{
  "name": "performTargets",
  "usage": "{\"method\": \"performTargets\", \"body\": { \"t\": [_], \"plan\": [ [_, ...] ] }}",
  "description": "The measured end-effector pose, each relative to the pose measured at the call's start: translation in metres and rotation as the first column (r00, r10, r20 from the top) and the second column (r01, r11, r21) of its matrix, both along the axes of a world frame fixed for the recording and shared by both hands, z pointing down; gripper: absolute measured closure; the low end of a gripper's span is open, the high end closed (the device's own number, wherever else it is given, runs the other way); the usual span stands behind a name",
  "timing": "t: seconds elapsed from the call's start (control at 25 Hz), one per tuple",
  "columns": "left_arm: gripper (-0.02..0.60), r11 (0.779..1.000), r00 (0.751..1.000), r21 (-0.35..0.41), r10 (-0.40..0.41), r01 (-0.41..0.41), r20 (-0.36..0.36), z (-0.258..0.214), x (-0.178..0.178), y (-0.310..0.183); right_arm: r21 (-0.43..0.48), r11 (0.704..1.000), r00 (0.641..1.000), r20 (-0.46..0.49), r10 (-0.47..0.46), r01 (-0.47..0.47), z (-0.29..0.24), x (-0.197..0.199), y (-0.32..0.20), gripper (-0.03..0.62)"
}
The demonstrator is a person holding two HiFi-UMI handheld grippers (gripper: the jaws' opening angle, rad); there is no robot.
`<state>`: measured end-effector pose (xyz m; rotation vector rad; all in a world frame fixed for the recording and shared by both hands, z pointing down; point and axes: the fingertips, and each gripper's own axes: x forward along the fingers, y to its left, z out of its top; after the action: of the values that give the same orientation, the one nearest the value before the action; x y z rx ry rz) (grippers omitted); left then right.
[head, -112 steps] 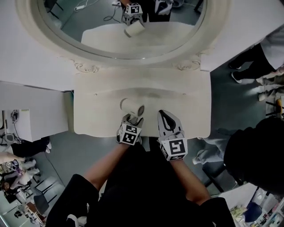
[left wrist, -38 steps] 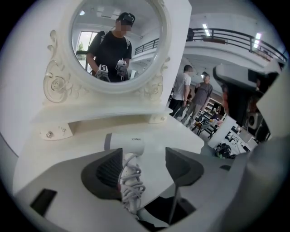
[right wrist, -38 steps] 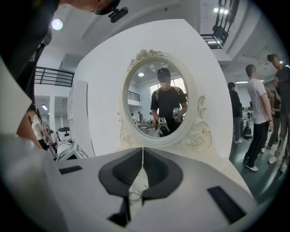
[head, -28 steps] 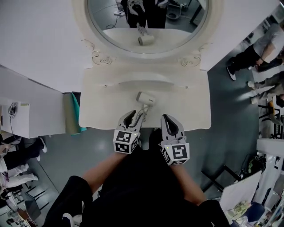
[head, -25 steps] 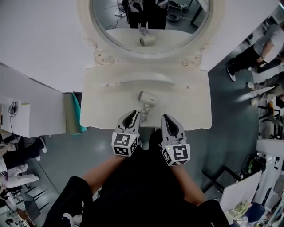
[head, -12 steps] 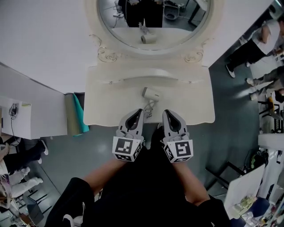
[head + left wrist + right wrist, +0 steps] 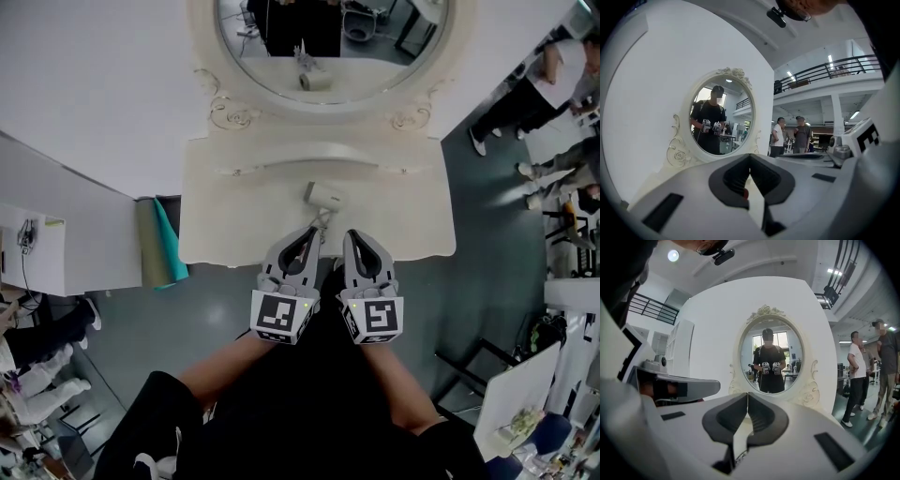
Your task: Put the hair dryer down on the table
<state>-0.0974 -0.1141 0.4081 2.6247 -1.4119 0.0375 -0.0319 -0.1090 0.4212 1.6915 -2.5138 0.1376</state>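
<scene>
The cream hair dryer (image 7: 323, 195) lies on its side on the cream dressing table (image 7: 225, 216), barrel toward the left, its cord (image 7: 324, 223) trailing to the front edge. My left gripper (image 7: 312, 231) hovers over the table's front edge just short of the dryer, shut and empty. Beside it on the right, my right gripper (image 7: 351, 236) is also shut with nothing in it. In the left gripper view the left gripper (image 7: 750, 157) shows its jaws meeting; the right gripper (image 7: 747, 394) looks the same in its own view. Neither gripper touches the dryer.
An oval mirror (image 7: 328, 47) in an ornate frame stands at the table's back against the white wall and reflects the dryer. A teal cloth (image 7: 169, 248) hangs left of the table. People (image 7: 553, 84) stand at the right, on the grey floor.
The left gripper was open around the dryer's handle end; it has let go, shut and drawn back and up beside the right gripper. The dryer stays on the table.
</scene>
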Motion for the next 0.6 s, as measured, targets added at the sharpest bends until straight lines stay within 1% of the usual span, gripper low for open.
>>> {"method": "performTargets", "body": {
  "t": [0.4,0.6],
  "plan": [
    [0.566,1.000,1.000,0.006,0.010,-0.010,-0.010,-0.001,-0.006,0.002,0.006,1.000,1.000,-0.009,-0.019,0.019,-0.002,-0.014,0.004,0.574],
    [0.566,1.000,0.999,-0.002,0.017,-0.018,-0.027,-0.002,-0.007,0.005,-0.019,1.000,1.000,-0.012,-0.022,0.021,0.002,-0.017,0.006,0.574]
  ]
}}
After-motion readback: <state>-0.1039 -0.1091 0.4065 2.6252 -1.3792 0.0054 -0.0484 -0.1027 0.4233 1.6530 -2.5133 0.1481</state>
